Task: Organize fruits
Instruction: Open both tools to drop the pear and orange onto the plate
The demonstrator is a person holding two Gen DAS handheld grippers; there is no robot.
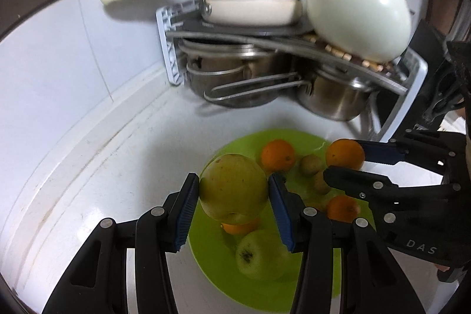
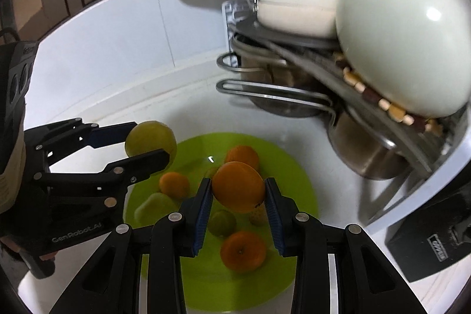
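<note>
Now the left gripper (image 1: 234, 193) jaws clamp a green apple (image 1: 234, 189), and the right gripper (image 2: 238, 193) jaws clamp an orange (image 2: 238, 186), both above the green plate (image 1: 206, 249). Several fruits remain there, mostly toward 3 o'clock.

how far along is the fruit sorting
Nothing looks sorted yet: no fruit shows anywhere but on or above the green plate. In hand: the left gripper holds an apple and the right gripper holds an orange, both above the plate. Left: another apple, several oranges such as one, and small brownish fruits lie on the plate.
</note>
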